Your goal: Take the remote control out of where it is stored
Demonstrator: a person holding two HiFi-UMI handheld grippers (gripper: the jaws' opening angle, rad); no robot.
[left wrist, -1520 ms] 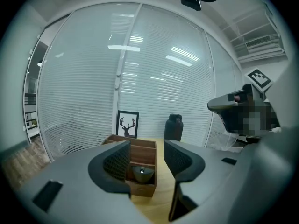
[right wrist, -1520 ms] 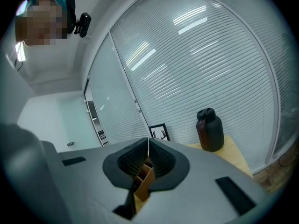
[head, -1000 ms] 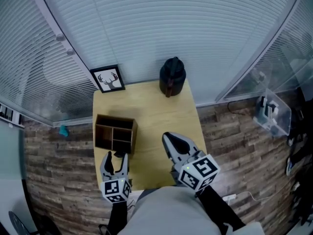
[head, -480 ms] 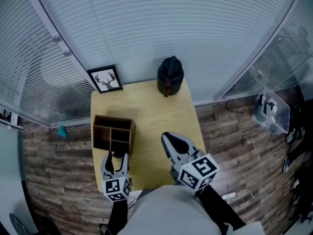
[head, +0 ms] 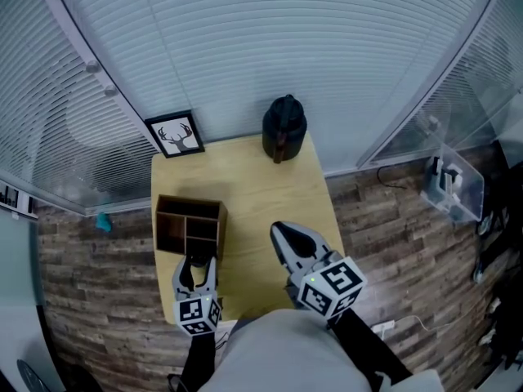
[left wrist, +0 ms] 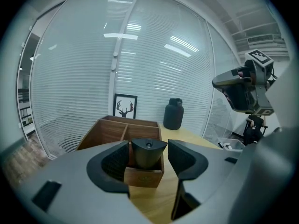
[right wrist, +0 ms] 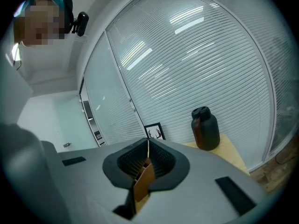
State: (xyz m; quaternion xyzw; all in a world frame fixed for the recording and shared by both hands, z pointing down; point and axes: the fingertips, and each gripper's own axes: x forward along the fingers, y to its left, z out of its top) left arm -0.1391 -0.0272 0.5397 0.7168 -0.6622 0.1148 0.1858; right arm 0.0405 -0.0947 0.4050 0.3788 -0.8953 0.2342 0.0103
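A dark remote control [left wrist: 148,155] stands upright in the near compartment of a brown wooden organiser box [left wrist: 140,175], its top poking above the rim. My left gripper [left wrist: 148,147] is open, one jaw on each side of the remote's top, with a narrow gap showing at the right jaw. In the head view the left gripper [head: 196,269] sits at the near edge of the box [head: 192,205]. My right gripper [head: 279,232] hovers over the table's near right part, shut with nothing in it; in its own view the right gripper [right wrist: 148,146] has its tips together.
The box stands on a small light wooden table [head: 270,190]. A dark jug [head: 284,126] and a framed deer picture [head: 176,135] stand at the table's far edge against window blinds. Wood-pattern floor surrounds the table; a clear plastic bin [head: 454,188] lies at right.
The left gripper has edged slightly forward toward the box, jaws still apart around the remote. The right gripper has stayed in place.
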